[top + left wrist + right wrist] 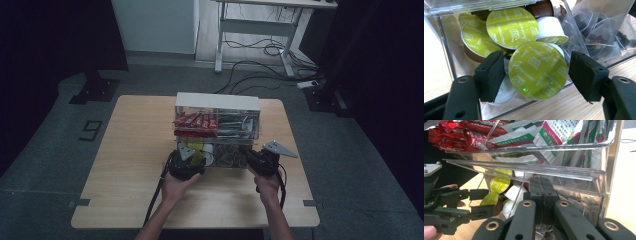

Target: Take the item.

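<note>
Probably light, stiff-rimmed and slick on its foil top: coffee capsule (537, 71) at the clear organizer's (446, 56) open front, between the half-open, non-gripping left claw (541, 72); best pinched across the rim.

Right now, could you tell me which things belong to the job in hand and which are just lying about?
In the job:
- left gripper, jaws apart
- capsule with a green Cappuccino lid between them
- clear organiser box
- right gripper, shut at the box

Lying about:
- red sachets
- tea bags
- green-and-white packets
</note>
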The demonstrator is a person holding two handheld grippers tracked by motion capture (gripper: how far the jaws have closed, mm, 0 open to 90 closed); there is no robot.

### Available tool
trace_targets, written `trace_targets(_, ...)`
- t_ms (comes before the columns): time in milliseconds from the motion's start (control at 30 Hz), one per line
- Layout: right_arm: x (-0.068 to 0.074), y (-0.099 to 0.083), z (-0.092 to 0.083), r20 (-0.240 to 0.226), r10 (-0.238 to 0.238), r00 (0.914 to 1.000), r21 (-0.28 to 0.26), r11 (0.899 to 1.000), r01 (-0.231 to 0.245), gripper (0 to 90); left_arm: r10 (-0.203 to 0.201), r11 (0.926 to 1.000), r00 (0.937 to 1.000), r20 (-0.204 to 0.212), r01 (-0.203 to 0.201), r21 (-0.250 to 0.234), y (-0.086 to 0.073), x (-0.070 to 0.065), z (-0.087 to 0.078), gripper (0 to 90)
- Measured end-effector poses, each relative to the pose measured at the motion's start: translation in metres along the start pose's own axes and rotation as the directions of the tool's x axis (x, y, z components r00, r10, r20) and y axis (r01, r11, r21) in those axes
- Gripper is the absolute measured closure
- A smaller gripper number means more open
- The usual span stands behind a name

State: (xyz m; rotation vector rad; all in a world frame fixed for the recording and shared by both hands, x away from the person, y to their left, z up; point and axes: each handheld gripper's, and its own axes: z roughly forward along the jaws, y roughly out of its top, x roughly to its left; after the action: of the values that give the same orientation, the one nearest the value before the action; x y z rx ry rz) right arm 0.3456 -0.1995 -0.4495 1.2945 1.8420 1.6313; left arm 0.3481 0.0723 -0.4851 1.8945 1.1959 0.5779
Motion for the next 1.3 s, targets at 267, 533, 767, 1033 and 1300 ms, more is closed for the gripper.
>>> trace_targets(267,0.0,0.0,0.0,0.001,-0.002,1.0,0.002,1.0,0.002,89.4,0.037,0.9993,0.999,-0.025,-0.037,-0.01,-0.005,-0.009,0.002,30.3)
trace_targets(533,0.0,0.0,0.0,0.0,-0.002,1.0,0.001,1.0,0.002,89.4,0.031,0.9993,0.9986,-0.043,-0.032,-0.019,-0.006,-0.008,0.001,36.5)
trace_targets(767,0.0,0.0,0.0,0.0,-0.001,1.0,0.001,1.0,0.001,89.3,0.031,0.9991,0.9986,-0.043,-0.033,-0.027,-0.007,-0.008,0.001,37.6)
trace_targets(1033,-0.001,0.0,0.0,0.001,-0.003,1.0,0.003,1.0,0.003,89.3,0.018,0.9992,0.9991,-0.038,-0.019,-0.035,-0.007,-0.006,-0.002,37.9)
trace_targets(1300,-0.001,0.0,0.0,0.001,-0.001,1.0,0.002,1.0,0.001,89.3,0.013,0.9973,0.9995,-0.03,-0.015,-0.072,-0.005,-0.007,-0.011,38.0)
